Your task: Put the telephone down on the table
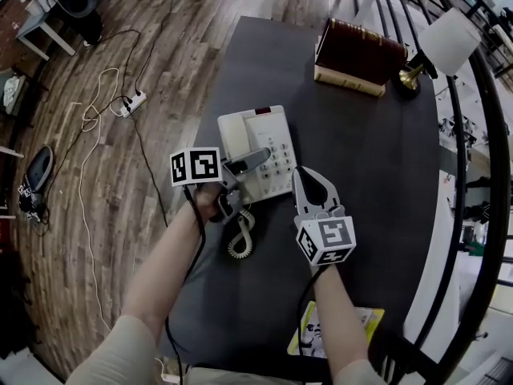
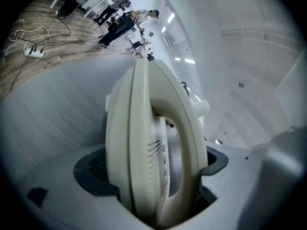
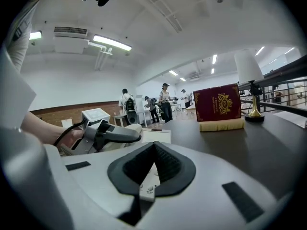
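Observation:
A cream telephone base [image 1: 271,147] with a keypad lies on the dark table [image 1: 361,159]. My left gripper [image 1: 253,160] reaches over the base's left side and is shut on the cream handset [image 2: 144,143], which stands on edge between the pads [image 2: 93,169]. The coiled cord [image 1: 240,243] hangs down to the table in front of the base. My right gripper [image 1: 304,172] sits at the base's right front corner with its jaws shut and nothing held. In the right gripper view, the right gripper [image 3: 153,147] shows a corner of the keypad through the gap behind its joined tips.
A dark red book [image 1: 357,54] and a brass lamp with a white shade [image 1: 445,42] stand at the table's far end. A yellow-and-white packet [image 1: 341,327] lies at the near edge. A black railing [image 1: 481,175] runs along the right. Cables and a power strip [image 1: 132,101] lie on the wood floor at left.

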`<state>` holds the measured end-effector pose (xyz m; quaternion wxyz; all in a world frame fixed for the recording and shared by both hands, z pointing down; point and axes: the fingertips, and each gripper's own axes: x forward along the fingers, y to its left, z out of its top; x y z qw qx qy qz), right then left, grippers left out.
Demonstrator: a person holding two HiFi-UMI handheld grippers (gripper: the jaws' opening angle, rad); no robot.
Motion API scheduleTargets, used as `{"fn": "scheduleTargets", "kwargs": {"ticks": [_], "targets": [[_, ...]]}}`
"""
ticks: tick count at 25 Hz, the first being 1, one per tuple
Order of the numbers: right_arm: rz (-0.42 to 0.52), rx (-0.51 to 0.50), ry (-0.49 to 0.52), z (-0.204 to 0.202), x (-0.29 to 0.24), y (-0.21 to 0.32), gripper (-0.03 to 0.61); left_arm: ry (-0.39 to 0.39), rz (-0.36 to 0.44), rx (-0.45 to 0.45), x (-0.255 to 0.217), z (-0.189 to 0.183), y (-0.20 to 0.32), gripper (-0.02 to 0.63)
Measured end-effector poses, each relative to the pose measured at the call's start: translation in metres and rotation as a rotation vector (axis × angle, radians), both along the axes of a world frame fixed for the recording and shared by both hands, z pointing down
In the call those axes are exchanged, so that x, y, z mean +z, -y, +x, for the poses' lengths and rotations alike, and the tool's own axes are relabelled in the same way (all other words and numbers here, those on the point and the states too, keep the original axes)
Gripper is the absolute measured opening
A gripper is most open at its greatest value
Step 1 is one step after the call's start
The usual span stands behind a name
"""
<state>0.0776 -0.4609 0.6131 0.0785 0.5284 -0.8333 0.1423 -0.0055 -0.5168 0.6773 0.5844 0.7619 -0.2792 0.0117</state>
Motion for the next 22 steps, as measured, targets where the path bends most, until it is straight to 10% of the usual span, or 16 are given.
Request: {"fn": "scheduleTargets", "kwargs": {"ticks": [15, 22], "targets": [[-0.021, -0.043, -0.006, -0.022, -0.002, -0.023, 0.003, 0.127, -0.091, 0.067, 0.007, 0.003, -0.003, 0.477], [-0.022, -0.058, 0.015, -0.022, -0.008, -0.031, 0.002, 0.348, -0.165, 0.151, 0.023, -0.005, -0.009, 0.477]]}}
